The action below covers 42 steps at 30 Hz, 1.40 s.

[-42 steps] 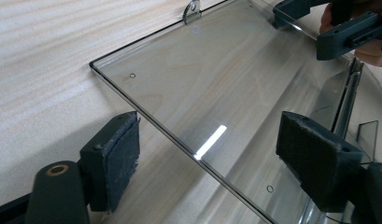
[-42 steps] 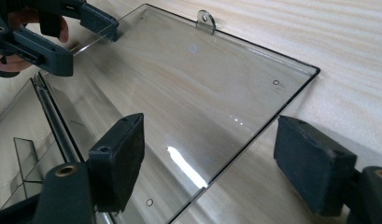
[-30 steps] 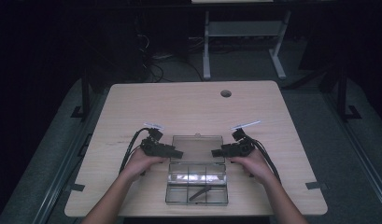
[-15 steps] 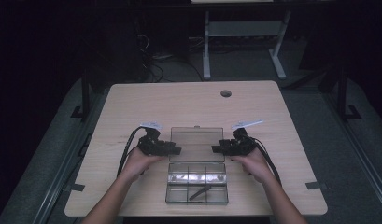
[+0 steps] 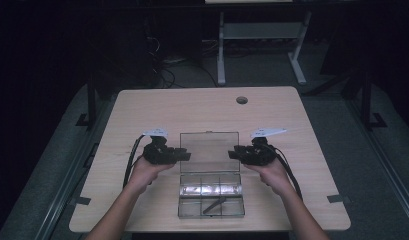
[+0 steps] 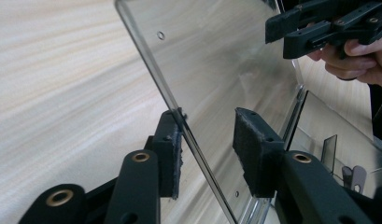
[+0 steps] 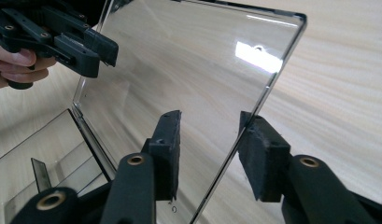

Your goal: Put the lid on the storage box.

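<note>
Black foam pads line the two jaws of each tool. Left tool (image 6: pixel 207 144): jaws part-spread and just been closing, straddling the left edge of the clear lid (image 6: pixel 216 70); one pad touches the lid's edge, the other stands off its inner face, so no full pinch. Right tool (image 7: pixel 209 151): jaws likewise part-spread and just been closing, straddling the lid's right edge; the outer pad meets the edge, the inner pad stands apart from the pane.

Count of tools: two, one per hand, each with a trailing dark cable and a pale plate on top. In the high view the left tool (image 5: pixel 178 156) and the right tool (image 5: pixel 238 153) face each other across the lid (image 5: pixel 209 146), which stands raised at a slant from the back of the box.

Item: one clear plastic box (image 5: pixel 210 194), rectangular, rounded corners, hinged lid, shallow tray split by thin walls into compartments; their exact number cannot be told. It lies near the front edge of the table, centred between the forearms. Lid: smooth, glossy, transparent, small holes near its corners.

Contents: one silvery, reflective strip (image 5: pixel 210 189) across the tray's rear row; one dark slender piece (image 5: pixel 214 205) lying slantwise in the front row, kind not clear.

Support: one table (image 5: pixel 202 112), pale wood-grain top, rounded corners, one round hole (image 5: pixel 242 100) near its far edge.

Surround: dark carpeted floor, one white frame (image 5: pixel 259 45) beyond the table.
</note>
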### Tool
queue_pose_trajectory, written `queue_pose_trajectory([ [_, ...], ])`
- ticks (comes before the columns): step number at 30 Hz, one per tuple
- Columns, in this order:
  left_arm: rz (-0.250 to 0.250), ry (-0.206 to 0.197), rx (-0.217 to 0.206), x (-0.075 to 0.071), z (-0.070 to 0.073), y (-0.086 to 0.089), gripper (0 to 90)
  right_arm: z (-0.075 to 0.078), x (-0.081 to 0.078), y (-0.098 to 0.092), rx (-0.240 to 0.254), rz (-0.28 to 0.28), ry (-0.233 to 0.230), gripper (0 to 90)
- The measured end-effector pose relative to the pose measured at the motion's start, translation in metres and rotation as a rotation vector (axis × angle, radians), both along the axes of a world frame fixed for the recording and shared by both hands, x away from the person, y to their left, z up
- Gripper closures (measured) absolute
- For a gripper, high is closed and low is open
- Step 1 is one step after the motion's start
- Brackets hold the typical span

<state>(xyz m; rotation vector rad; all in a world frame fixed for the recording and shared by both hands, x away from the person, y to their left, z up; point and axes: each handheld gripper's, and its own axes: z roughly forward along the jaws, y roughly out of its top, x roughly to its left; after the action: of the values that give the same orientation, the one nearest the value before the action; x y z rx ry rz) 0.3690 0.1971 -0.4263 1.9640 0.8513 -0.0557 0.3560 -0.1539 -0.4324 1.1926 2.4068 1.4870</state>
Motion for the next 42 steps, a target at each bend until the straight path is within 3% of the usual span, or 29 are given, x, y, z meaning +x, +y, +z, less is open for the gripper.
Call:
queue_pose_trajectory([
  [13, 0.011, -0.073, -0.032, -0.003, 0.016, 0.004, 72.3, 0.01, -0.008, -0.003, 0.014, 0.0, -0.091, 68.5],
  [25, -0.001, -0.104, -0.055, -0.01, 0.029, 0.006, 75.0, 0.018, -0.018, -0.008, 0.026, 0.02, -0.15, 72.5],
  [33, -0.016, -0.132, -0.054, -0.017, 0.037, 0.005, 75.2, 0.028, -0.024, -0.012, 0.059, 0.026, -0.194, 74.1],
  [42, -0.011, -0.156, -0.089, -0.021, 0.047, 0.01, 75.6, 0.042, -0.029, -0.02, 0.097, 0.021, -0.247, 77.1],
])
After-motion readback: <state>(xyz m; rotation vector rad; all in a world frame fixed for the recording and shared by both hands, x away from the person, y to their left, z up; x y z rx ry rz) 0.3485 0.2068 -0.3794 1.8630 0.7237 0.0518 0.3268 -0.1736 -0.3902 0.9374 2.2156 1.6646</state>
